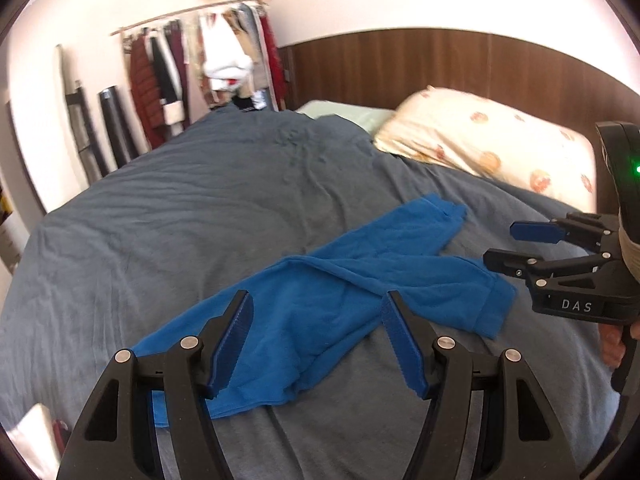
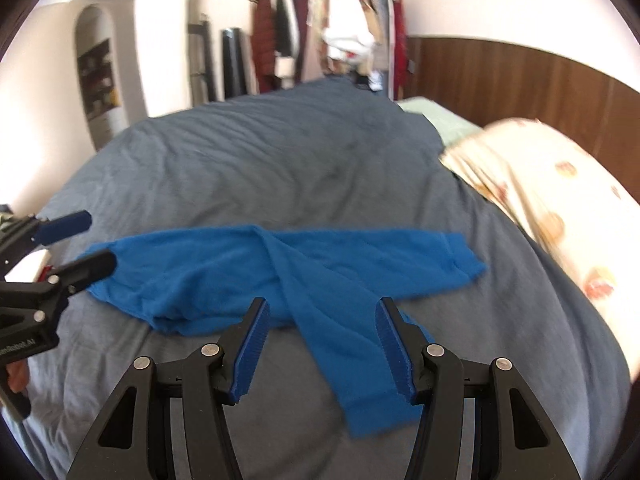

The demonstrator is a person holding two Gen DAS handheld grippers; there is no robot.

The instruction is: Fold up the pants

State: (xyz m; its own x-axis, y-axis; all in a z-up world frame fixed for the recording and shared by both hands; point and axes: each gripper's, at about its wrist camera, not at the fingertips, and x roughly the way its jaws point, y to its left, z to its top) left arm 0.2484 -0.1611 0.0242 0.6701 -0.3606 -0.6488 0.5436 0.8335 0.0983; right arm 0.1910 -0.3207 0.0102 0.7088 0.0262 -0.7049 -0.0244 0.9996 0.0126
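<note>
Blue pants [image 1: 320, 300] lie spread on the grey bedcover [image 1: 200, 208], legs crossed over each other; they also show in the right wrist view [image 2: 280, 272]. My left gripper [image 1: 316, 300] is open and empty, hovering above the waist end of the pants. My right gripper [image 2: 320, 308] is open and empty, above the near leg whose cuff [image 2: 376, 408] lies between its fingers. The right gripper also shows at the right of the left wrist view [image 1: 504, 244], and the left gripper at the left of the right wrist view [image 2: 96, 240].
A cream patterned pillow [image 1: 492, 144] lies at the bed's head by a brown wooden headboard [image 1: 440, 68]. A clothes rack [image 1: 200, 68] with hanging garments stands beyond the far side of the bed. A pale green sheet [image 1: 348, 114] shows beside the pillow.
</note>
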